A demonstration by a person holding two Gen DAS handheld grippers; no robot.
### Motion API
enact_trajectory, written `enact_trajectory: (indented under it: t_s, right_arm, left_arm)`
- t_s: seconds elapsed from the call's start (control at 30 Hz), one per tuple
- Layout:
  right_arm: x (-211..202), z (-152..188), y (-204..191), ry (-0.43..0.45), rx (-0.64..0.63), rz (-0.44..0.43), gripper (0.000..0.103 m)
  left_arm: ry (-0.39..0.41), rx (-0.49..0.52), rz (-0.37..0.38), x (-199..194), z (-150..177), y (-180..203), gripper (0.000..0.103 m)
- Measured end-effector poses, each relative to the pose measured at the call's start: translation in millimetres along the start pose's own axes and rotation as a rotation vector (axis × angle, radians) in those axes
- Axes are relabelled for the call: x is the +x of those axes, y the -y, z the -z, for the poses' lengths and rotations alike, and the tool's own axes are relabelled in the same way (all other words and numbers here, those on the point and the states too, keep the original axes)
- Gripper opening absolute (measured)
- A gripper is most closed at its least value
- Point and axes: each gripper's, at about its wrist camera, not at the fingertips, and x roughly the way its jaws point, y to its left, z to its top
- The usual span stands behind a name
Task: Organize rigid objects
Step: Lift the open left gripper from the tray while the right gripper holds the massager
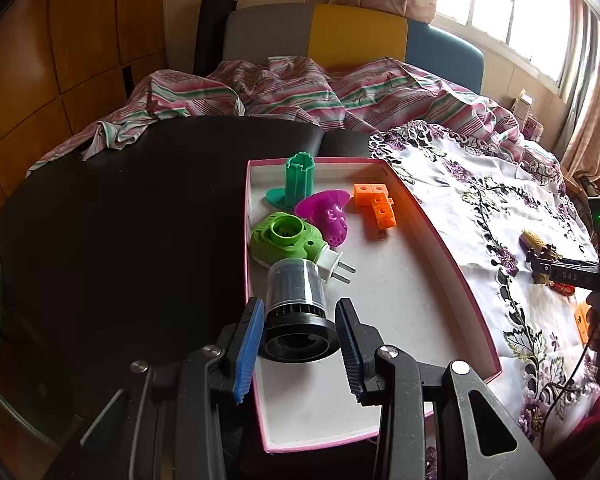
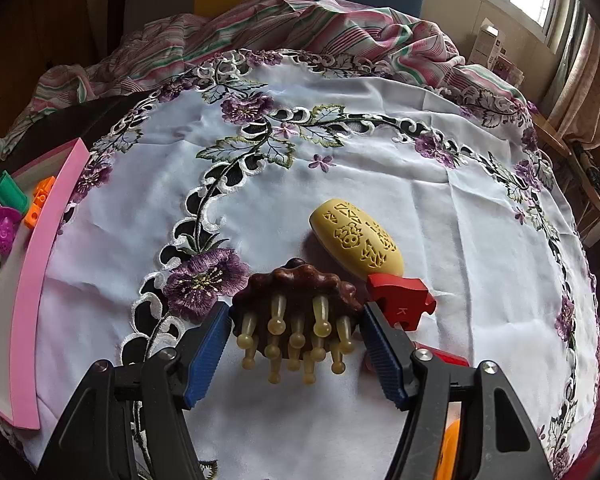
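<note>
While gripped, massager [image 2: 296,300] sits inside right gripper [image 2: 294,334], prongs toward camera

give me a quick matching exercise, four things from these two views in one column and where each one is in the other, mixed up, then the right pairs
1. black cylinder
2. brown massage comb
3. orange blocks
4. yellow carved piece

a. lying loose on the embroidered cloth
b. between the right gripper pads
c. far end of the pink-rimmed tray
d. between the left gripper pads, over the tray

Pairs: 1-d, 2-b, 3-c, 4-a
</note>
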Motion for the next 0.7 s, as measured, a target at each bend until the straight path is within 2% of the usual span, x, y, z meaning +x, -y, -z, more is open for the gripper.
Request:
enact_trajectory:
  t_s: [0.37,0.7]
  right_arm:
    - [-12.0,-4.2,1.0,0.038,0.026,-0.042,0.067]
    - [-29.5,-6.4,-30.2,0.059,-0.022,-0.135,0.067]
  left_arm:
    - [0.001,0.001,-0.016,-5.2,4.1,-5.2,0.038]
    - [-0.010,-0.017,-0.040,-5.1,10.2,-16.3,0.038]
